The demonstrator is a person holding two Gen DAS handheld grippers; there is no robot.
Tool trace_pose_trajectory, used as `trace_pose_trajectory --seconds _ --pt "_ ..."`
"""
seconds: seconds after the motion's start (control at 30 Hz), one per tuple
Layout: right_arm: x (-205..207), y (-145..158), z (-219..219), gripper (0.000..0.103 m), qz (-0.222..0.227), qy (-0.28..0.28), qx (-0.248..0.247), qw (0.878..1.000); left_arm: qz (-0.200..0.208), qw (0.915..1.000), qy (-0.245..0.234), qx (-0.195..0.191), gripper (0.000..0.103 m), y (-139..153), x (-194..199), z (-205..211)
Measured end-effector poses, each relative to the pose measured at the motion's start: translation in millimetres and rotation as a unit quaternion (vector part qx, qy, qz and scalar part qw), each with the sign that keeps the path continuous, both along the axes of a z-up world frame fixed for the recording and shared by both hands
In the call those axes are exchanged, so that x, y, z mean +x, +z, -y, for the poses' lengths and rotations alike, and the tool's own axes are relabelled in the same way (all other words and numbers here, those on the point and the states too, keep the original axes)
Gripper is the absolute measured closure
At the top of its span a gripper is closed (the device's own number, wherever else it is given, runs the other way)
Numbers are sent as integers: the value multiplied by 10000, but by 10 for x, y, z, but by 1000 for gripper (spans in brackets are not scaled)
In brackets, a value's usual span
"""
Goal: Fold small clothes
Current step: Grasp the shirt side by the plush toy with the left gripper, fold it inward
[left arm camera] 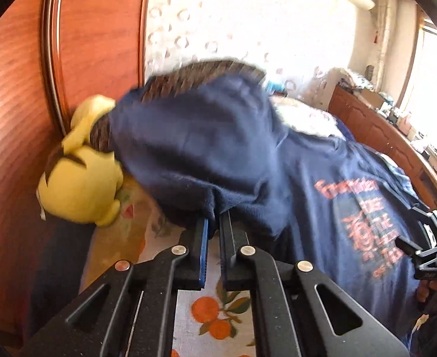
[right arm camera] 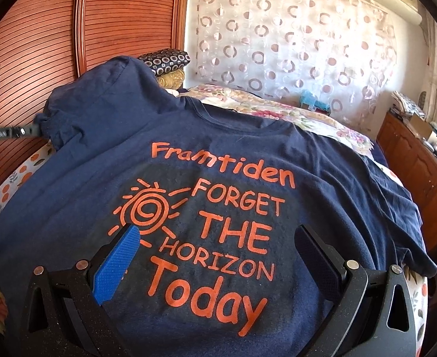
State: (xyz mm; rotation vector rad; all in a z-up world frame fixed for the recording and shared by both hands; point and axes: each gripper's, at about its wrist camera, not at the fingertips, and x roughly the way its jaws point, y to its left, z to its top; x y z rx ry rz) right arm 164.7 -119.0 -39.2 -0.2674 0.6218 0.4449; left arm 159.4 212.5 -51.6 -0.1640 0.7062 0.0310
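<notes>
While L gripper (left arm camera: 214,218) pinches 1 navy tee (right arm camera: 218,154) sleeve | R gripper (right arm camera: 218,255) wide | 1 yellow plush (left arm camera: 81,184)

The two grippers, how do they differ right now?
The left gripper is shut on an edge of the navy shirt and lifts it; the right gripper is open and holds nothing. The left one's fingers sit nearly together, while the right one's are spread over the orange print. Both are black with a blue pad.

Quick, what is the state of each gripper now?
Left gripper: closed on the edge of the navy T-shirt, lifting it.
Right gripper: open, above the T-shirt, holding nothing.
</notes>
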Motion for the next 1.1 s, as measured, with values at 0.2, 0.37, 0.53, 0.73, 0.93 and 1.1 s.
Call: trace_pose_trajectory --seconds 0.2,0.37,0.53,0.73,0.93,1.1 --pt "16 6 45 0 -33 -72 111 9999 343 9975 -580 210 96 426 83 396" --pt "43 20 156 0 -56 -281 334 9990 268 9930 -1118 281 95 456 246 867" --pt "85 0 223 0 -193 -380 532 9977 -14 9894 -1411 345 89 370 276 1145" --pt "99 9 222 0 -211 -346 588 9974 303 9906 -1231 516 24 522 52 1073" --pt "67 27 226 0 -256 -108 628 9976 324 9947 -846 494 22 472 -158 726" --pt "-23 136 59 0 -342 471 737 9956 74 9971 -509 569 22 186 -373 386"
